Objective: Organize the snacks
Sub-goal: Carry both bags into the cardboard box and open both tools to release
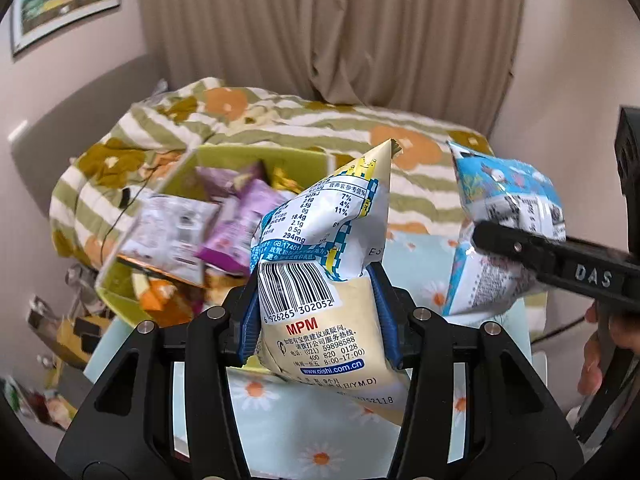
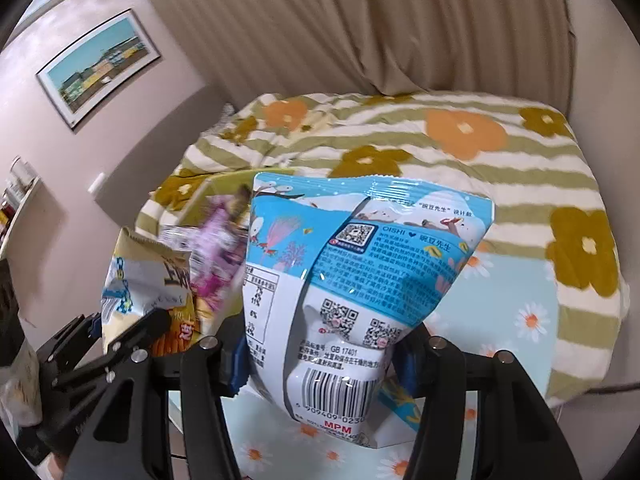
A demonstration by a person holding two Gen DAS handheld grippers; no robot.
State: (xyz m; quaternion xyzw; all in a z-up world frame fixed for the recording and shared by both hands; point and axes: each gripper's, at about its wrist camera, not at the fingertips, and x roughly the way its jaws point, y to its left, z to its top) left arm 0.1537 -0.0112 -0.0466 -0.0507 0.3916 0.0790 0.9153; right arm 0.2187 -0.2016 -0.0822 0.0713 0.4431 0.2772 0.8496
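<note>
My left gripper (image 1: 318, 312) is shut on a cream and blue snack bag (image 1: 328, 248) with a barcode, held upright in the air. It also shows in the right wrist view (image 2: 148, 284) at the left. My right gripper (image 2: 320, 360) is shut on a light blue and white snack bag (image 2: 360, 272) with QR codes, also held up. That bag shows in the left wrist view (image 1: 504, 220) at the right. A green box (image 1: 120, 296) behind and left holds several snack packs, among them purple ones (image 1: 236, 224).
A bed with a striped flowered quilt (image 2: 440, 148) lies behind. A light blue daisy cloth (image 1: 288, 420) covers the surface below. Clutter lies on the floor at the left (image 1: 60, 336). Curtains (image 1: 340, 20) hang at the back.
</note>
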